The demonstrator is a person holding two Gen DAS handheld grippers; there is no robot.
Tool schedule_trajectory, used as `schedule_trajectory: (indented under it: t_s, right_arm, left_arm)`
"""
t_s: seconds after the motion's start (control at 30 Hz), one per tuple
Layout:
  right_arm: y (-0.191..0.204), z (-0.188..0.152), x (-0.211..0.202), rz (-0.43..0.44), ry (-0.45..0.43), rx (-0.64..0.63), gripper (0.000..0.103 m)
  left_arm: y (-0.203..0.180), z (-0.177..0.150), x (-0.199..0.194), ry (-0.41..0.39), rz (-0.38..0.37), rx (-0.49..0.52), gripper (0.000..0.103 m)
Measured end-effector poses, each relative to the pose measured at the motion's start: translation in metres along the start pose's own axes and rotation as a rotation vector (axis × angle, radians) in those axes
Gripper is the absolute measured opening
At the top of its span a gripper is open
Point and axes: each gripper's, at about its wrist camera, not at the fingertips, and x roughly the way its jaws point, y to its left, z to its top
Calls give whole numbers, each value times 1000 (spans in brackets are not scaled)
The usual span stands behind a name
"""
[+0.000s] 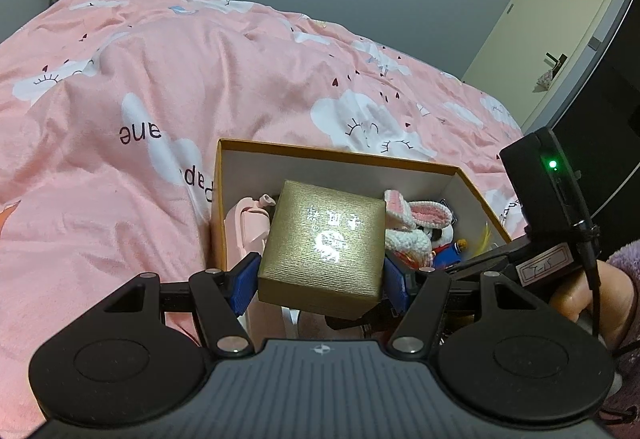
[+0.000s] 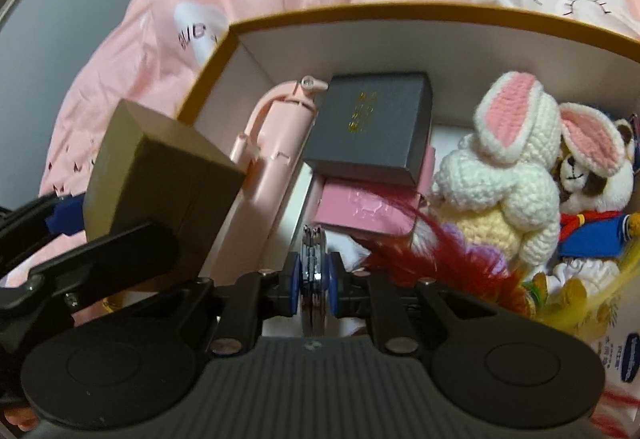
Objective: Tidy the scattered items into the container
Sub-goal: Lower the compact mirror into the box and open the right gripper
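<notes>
Both hands are working over the open cardboard container [image 1: 472, 191] that is sitting on the pink bedspread [image 1: 120, 199], and both are carrying something to drop in. The left gripper [image 1: 320, 281] is pinching a gold gift box [image 1: 324, 247] between its blue pads, jaws wide around the box's sides, holding it above the near left part of the container. The right gripper [image 2: 314, 273] is pressing its pads together on a thin, shiny metal disc [image 2: 314, 259], held edge-on just above the container floor. Already lying inside are a pink stick-like gadget [image 2: 276, 155], a dark gift box [image 2: 376, 127] resting on a pink case [image 2: 360, 207], a crocheted bunny [image 2: 508, 175], a small plush animal [image 2: 592, 175] and some red feathers [image 2: 432, 251]. The step in hand looks like the placing stage for two items at once. Next, each hand probably needs to lower its piece into a free gap, the gold box near the pink gadget, the disc onto the bare white floor [image 2: 292, 207], then spread its jaws and lift clear without knocking the other hand, which is close.
</notes>
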Motion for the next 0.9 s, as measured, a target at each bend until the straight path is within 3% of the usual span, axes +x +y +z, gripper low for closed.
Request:
schedule_trajectory:
  t_s: [0.4, 0.53, 0.7, 0.9]
  right_arm:
    - [0, 3, 4, -118, 73, -52, 22]
    - [2, 13, 9, -110, 97, -42, 20]
    - [-4, 21, 13, -10, 111, 29, 18]
    - [-9, 19, 16, -100, 124, -9, 26]
  left_arm:
    - [-1, -3, 4, 7, -1, 9, 74]
    - [0, -3, 4, -1, 14, 6, 74]
    - [6, 0, 0, -6, 6, -14, 74]
    - [1, 0, 2, -5, -1, 4, 74]
